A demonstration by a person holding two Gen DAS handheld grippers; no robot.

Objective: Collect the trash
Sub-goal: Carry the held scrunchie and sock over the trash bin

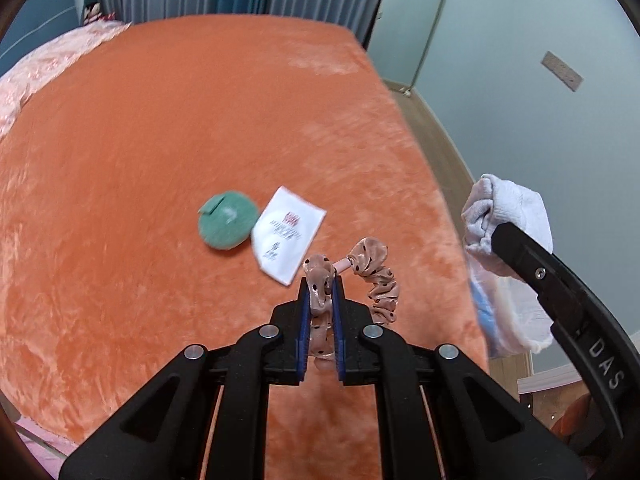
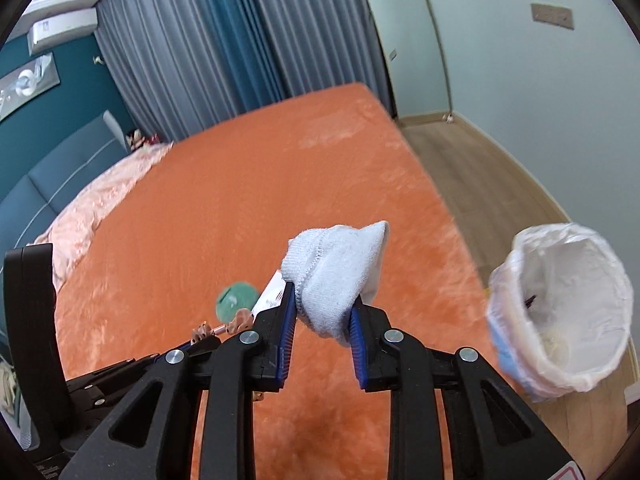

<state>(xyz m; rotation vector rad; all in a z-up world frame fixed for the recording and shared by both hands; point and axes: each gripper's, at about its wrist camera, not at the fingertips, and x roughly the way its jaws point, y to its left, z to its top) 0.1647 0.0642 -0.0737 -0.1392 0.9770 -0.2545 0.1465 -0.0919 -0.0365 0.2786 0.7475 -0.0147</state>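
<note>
My left gripper (image 1: 321,280) is shut on a pink polka-dot scrunchie (image 1: 374,276) and holds it above the orange bed. A green round pad (image 1: 227,220) and a white printed packet (image 1: 286,234) lie on the bed just beyond it. My right gripper (image 2: 325,298) is shut on a white sock (image 2: 336,268), held in the air over the bed's right side. The sock also shows in the left wrist view (image 1: 506,216). A bin lined with a white bag (image 2: 568,312) stands on the floor right of the bed, to the right of my right gripper.
The orange plush bed cover (image 1: 180,140) fills most of both views. A pink quilt (image 1: 36,76) lies at its far left. Curtains (image 2: 208,40) hang behind the bed. Wooden floor (image 2: 480,176) and a pale wall run along the right.
</note>
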